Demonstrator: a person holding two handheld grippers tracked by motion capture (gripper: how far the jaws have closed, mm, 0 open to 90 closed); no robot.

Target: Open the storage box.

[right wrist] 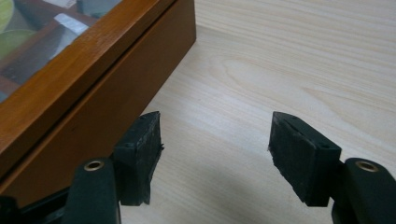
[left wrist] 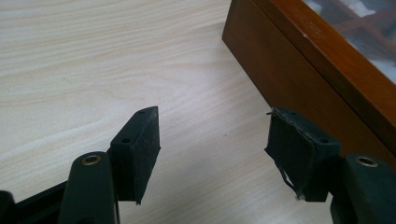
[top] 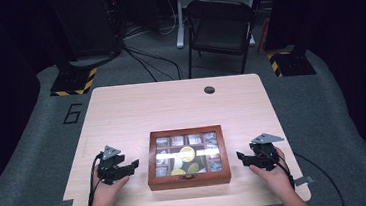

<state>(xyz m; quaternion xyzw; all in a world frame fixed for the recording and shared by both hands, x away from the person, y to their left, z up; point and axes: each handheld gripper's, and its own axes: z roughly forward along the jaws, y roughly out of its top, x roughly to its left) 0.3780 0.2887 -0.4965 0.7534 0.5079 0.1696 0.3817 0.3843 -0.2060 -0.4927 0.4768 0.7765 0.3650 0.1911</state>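
Currently left hand-held gripper sat released, jaws apart with bare counter between its pads, nothing gripped. Right hand-held gripper was the same: jaws apart, nothing held. Both hung just beside the wooden box, one at each side wall, not touching it. Box lay flat near the counter's front edge, between the two hands, glass lid closed, compartments with packets visible through it. Folding chair stood beyond the counter's far edge.
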